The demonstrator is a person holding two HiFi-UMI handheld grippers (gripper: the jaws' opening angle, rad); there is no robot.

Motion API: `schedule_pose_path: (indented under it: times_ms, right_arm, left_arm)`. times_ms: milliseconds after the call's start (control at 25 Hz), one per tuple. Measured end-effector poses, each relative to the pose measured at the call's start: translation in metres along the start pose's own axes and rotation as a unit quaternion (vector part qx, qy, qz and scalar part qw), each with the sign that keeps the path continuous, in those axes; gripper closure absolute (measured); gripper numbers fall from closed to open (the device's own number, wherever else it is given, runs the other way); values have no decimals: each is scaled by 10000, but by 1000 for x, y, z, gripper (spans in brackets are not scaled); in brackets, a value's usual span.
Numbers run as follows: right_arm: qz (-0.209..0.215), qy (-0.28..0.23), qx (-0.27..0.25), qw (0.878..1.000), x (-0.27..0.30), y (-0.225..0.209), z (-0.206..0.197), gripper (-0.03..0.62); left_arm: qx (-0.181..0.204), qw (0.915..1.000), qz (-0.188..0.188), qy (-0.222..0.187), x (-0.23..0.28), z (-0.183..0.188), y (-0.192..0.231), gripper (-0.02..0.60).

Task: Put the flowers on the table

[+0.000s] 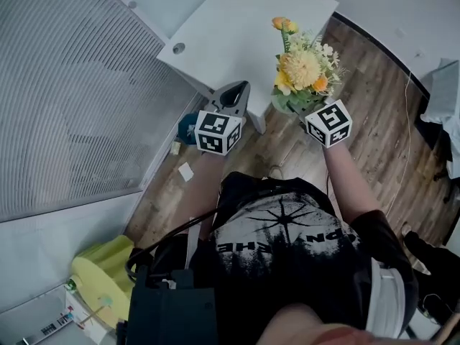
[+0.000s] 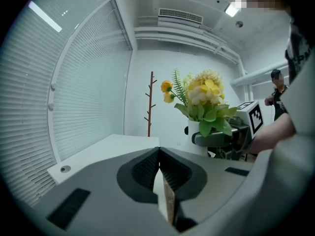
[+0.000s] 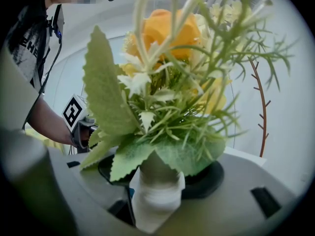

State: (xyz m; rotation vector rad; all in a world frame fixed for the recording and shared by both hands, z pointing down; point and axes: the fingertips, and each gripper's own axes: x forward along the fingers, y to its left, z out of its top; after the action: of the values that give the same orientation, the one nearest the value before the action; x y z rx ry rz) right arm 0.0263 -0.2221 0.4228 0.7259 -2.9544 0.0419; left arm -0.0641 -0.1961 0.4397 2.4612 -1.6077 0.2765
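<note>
The person is standing just short of the table (image 1: 237, 27), and the job is only part done. The flowers (image 1: 303, 69) are being carried upright in the air, over the wood floor (image 1: 374, 99) just beside the table's near corner, not yet set down. What is left, I'd say, is reaching them over the white top, lowering the vase until it is standing, and letting go.

The right gripper (image 3: 157, 181) is doing the holding. Its jaws are standing wide and pressing on either side of the small white vase (image 3: 156, 200), low under the leaves. The left gripper (image 2: 160, 173) is hanging beside it, jaws closed together with nothing between them, pointing toward the table.

The bunch is looking artificial: a big pale-yellow pompom bloom, orange and yellow buds, small white blossoms, ferny sprigs, and broad serrated leaves spilling over the vase's mouth. It is looking top-heavy for so narrow a base.
</note>
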Motion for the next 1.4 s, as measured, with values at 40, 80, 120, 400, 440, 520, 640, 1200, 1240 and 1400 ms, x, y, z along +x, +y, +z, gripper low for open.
schedule_pose_path:
  times_ms: [40,80,120,400,440,520,640,1200,1240,1400]
  right_arm:
    - [38,-12,-5,10000,2,-2,0,341]
    - [71,-13,-13,10000,5,-5,-1,341]
    - [94,-7,-27,10000,9,-11,-1,341]
    - [44,60,178,9998,38,-31,-11,341]
    - [19,70,179,9998,45,-35,-11,341]
    - [-37,92,131,9999,67,-49,-8,341]
    - [-158,126,119,9997,100,-67,-8,341]
    - [-987,148,110,9949,171,-120,-9,341]
    - [-1030,162,63,9945,173,-122,-8,341]
    - [-1053,272,-181,9939,185,-128,-11,341]
  left_arm:
    - [26,10000,38,9,1,-1,2,569]
    - [48,10000,71,13,3,0,4,569]
    - [59,9999,100,4,8,0,8,569]
    - [-99,9998,124,76,24,-6,37,569]
    - [-91,9999,86,93,29,-5,44,569]
    - [-55,9999,5,113,44,0,64,569]
    - [-131,9998,-86,137,67,2,99,569]
    - [-88,9964,-841,114,139,4,185,569]
    - [-81,9958,-907,116,142,4,186,569]
    - [-87,9941,-1068,162,154,-1,195,569]
